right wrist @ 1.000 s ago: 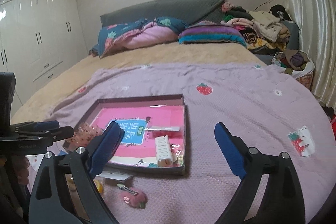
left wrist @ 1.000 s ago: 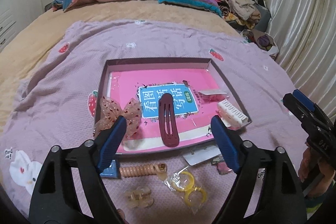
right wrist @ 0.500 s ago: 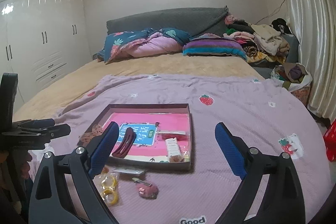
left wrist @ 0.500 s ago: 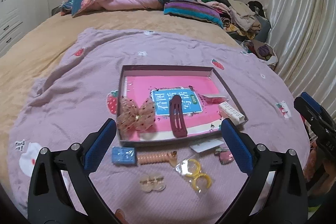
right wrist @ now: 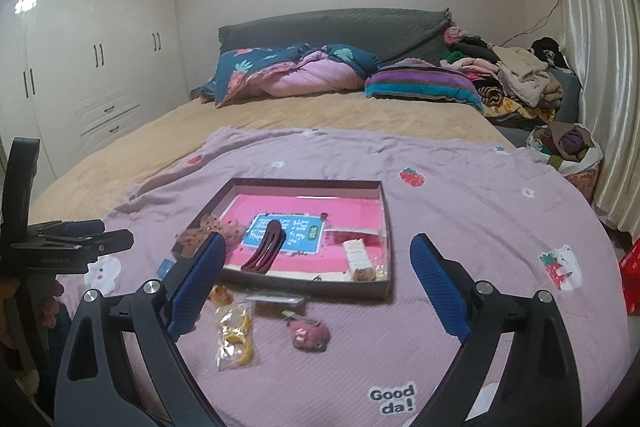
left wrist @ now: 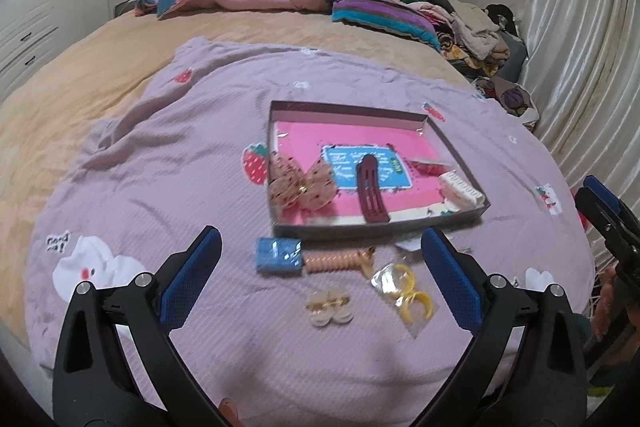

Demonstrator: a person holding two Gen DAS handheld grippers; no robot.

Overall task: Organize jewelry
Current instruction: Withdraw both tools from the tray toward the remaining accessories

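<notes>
Spreading wide, the left gripper (left wrist: 320, 263) is seen with both blue pads apart and nothing between them; its jaws have just been opening, and they hang above the purple blanket (left wrist: 160, 167). The right gripper (right wrist: 318, 275) is likewise held agape and empty. Just beyond the left pads, a blue packet (left wrist: 279, 255), a coiled peach hair tie (left wrist: 338, 261), a pale translucent clip (left wrist: 330, 307) and bagged yellow rings (left wrist: 404, 291) are noted on the blanket, outside the tray (left wrist: 344, 107). Inside the tray, a maroon hair clip (left wrist: 372, 189) is laid across a blue label, a dotted mesh bow (left wrist: 300, 183) is draped over the left wall, and a white clip (left wrist: 460, 189) is set at the right corner. A pink fuzzy clip (right wrist: 310, 333) is recorded only in the right wrist view; in the left it is hidden behind the pad. Motion blur renders the label's print unreadable in the left view. A flat card under the tray's near edge is mostly covered. The person's hand (left wrist: 612, 303) is cut off at the frame's edge.
</notes>
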